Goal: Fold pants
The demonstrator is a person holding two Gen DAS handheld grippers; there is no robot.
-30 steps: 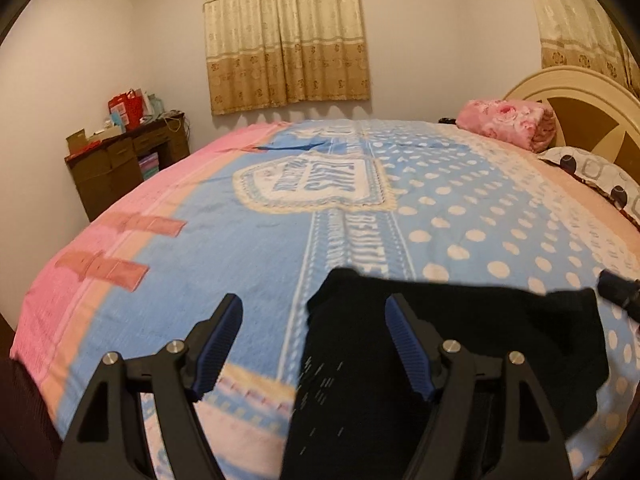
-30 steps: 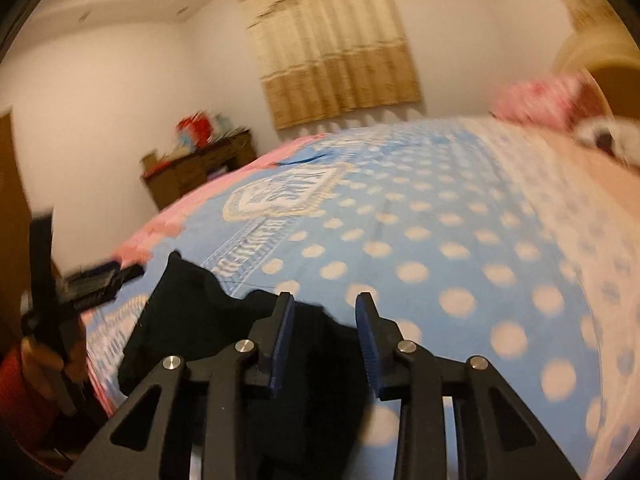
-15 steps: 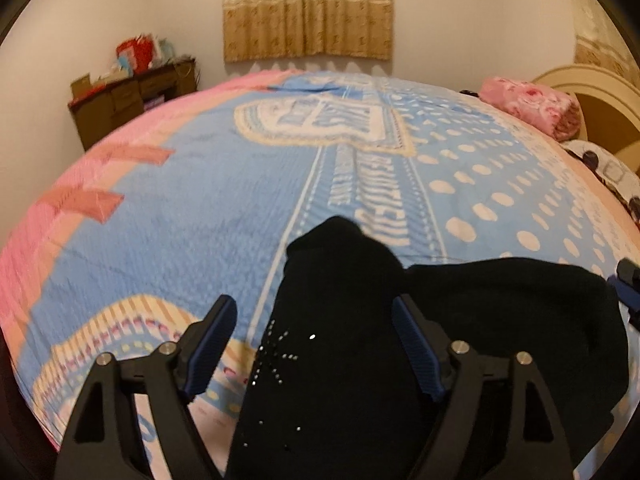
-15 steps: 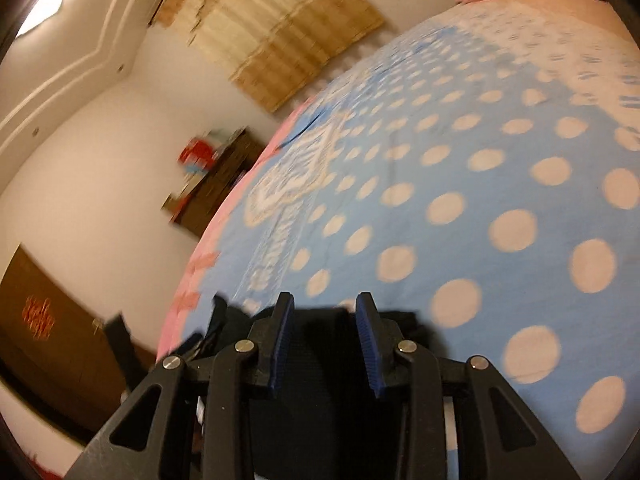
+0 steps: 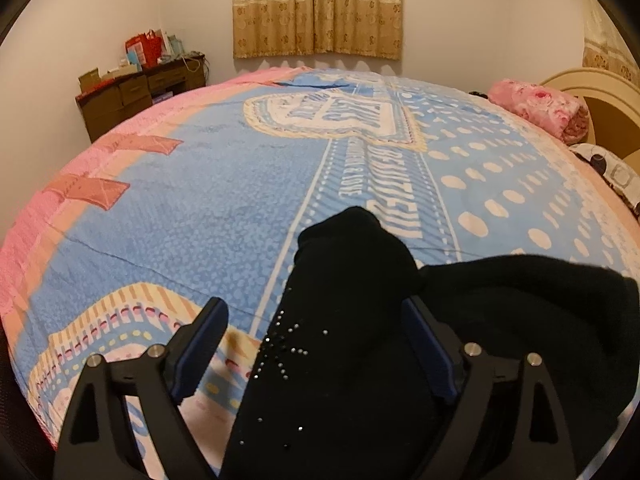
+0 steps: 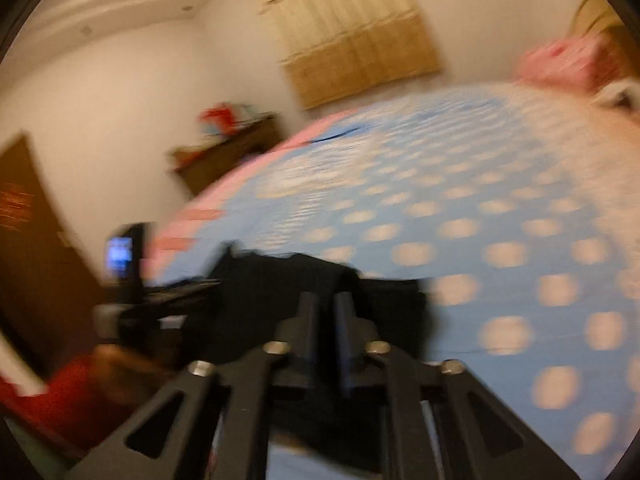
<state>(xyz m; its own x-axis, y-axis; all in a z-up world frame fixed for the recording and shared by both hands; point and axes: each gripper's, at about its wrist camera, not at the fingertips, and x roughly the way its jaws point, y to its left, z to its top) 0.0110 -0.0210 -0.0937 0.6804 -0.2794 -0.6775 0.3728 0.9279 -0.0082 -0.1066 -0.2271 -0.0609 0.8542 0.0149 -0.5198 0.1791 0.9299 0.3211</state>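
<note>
We judge the fold to be partly done. The pants (image 5: 352, 344) lie bunched in a dark heap at the near edge of the bedspread (image 5: 224, 208), with one rounded lobe pushed up toward the printed emblem and a second mass spreading to the right of it. No flat, squared packet is visible yet, so smoothing and at least one more fold appear to remain.

The left gripper (image 5: 316, 344) straddles the raised lobe. Its jaws are opening; fabric sits between them, and the left blue pad stands clear of the cloth, so we read this gripper as released.

The right gripper (image 6: 325, 316) is clenched, fingers together over the pants (image 6: 280, 292). The right wrist view is blurred, and we cannot tell whether cloth is pinched between them.

Materials: the pants are black, soft and matte, with a starburst of small shiny studs on the near panel. The bedspread is a fleecy textile, blue with cream dots and a pink border. The gripper frames are rigid black plastic with metal pins.
</note>
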